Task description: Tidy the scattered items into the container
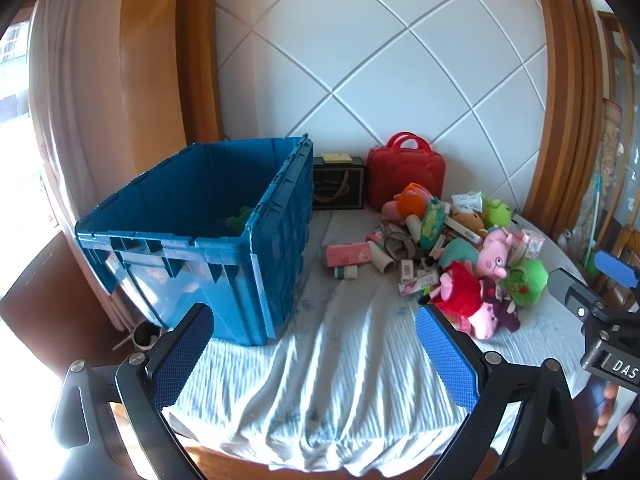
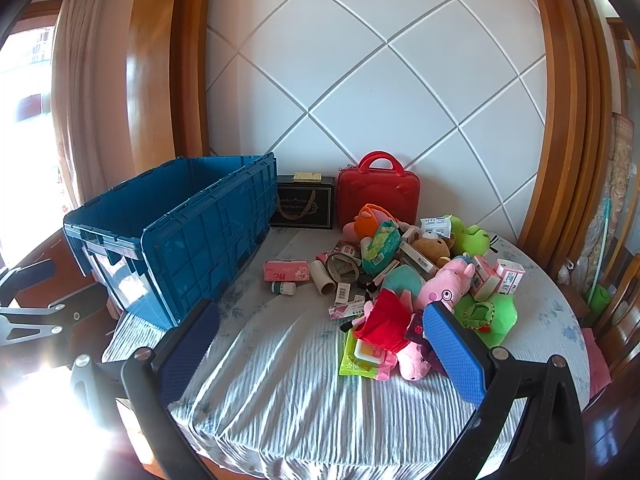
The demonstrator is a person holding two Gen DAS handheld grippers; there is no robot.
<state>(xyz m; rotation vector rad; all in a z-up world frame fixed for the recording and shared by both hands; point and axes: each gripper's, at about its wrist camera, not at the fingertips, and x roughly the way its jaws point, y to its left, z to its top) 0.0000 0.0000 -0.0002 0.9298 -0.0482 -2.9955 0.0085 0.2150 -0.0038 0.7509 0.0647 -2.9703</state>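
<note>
A blue plastic crate (image 1: 208, 248) stands on the left of the table, also in the right wrist view (image 2: 180, 240); a green toy (image 1: 239, 216) lies inside it. A heap of plush toys and small boxes (image 1: 460, 256) lies on the right, with a pink pig plush (image 2: 444, 284), a red-dressed pig plush (image 1: 464, 296) and green plush toys (image 2: 486, 312). A pink box (image 2: 286, 271) and a small bottle (image 2: 283, 288) lie apart from the heap. My left gripper (image 1: 314, 356) is open and empty above the near cloth. My right gripper (image 2: 320, 348) is open and empty beside the heap's near edge.
A red case (image 1: 404, 172) and a black box (image 1: 338, 184) stand against the white tiled wall at the back. A striped cloth (image 1: 320, 380) covers the round table. Wooden chairs (image 2: 616, 320) stand to the right. A curtain (image 1: 72, 120) hangs on the left.
</note>
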